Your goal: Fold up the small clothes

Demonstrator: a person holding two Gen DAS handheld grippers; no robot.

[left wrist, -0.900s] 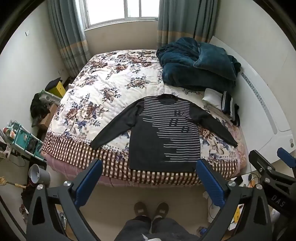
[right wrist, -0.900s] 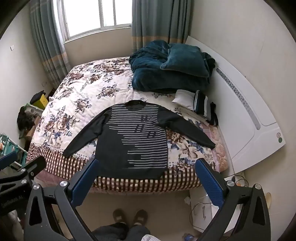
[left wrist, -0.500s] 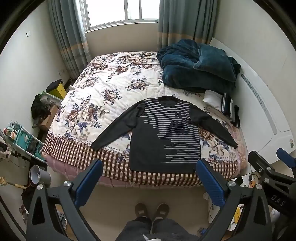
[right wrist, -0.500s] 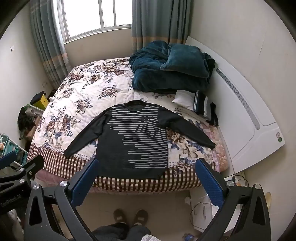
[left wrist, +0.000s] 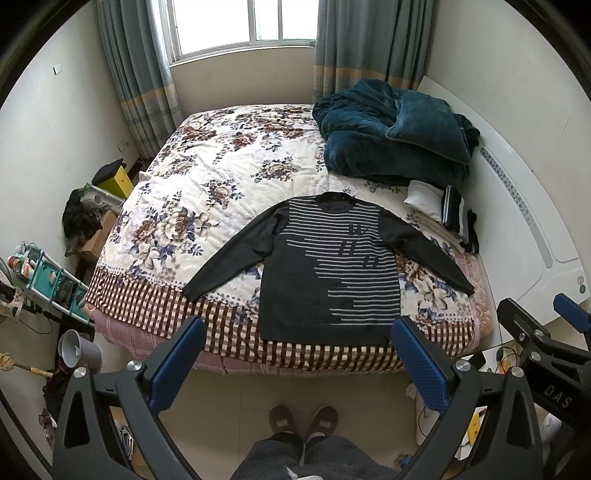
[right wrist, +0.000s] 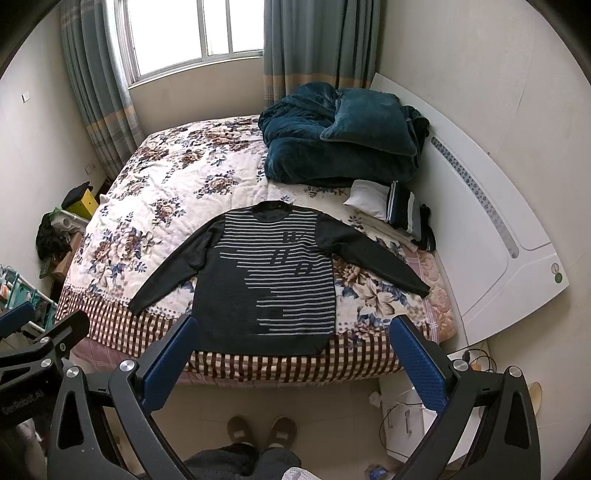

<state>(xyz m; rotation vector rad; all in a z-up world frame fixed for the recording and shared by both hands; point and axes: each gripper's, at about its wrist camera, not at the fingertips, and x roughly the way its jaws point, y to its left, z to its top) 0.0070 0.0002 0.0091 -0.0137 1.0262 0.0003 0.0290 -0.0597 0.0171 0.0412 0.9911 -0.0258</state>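
In the left wrist view, the left gripper (left wrist: 297,349) is held wide open and empty; the sweater (left wrist: 328,269) is seen flat on the bed (left wrist: 207,192) just ahead, shifted slightly lower than before. In the right wrist view, the right gripper (right wrist: 293,349) is likewise spread empty, the sweater (right wrist: 273,277) ahead, barely changed.

Matt knit sweater (left wrist: 328,273); quilted cloth bedspread (left wrist: 207,184); plush blanket (left wrist: 388,136).

Small bedroom, plain off-white walls (left wrist: 48,122). Daylight comes through the window (left wrist: 243,18) at the far end, with grey-blue curtains (left wrist: 140,74) on both sides. The bed (left wrist: 221,177) has a floral quilt with a checked border, and a white headboard (left wrist: 524,206) against the right wall. Beige tile floor (left wrist: 229,398), clutter along the left side.
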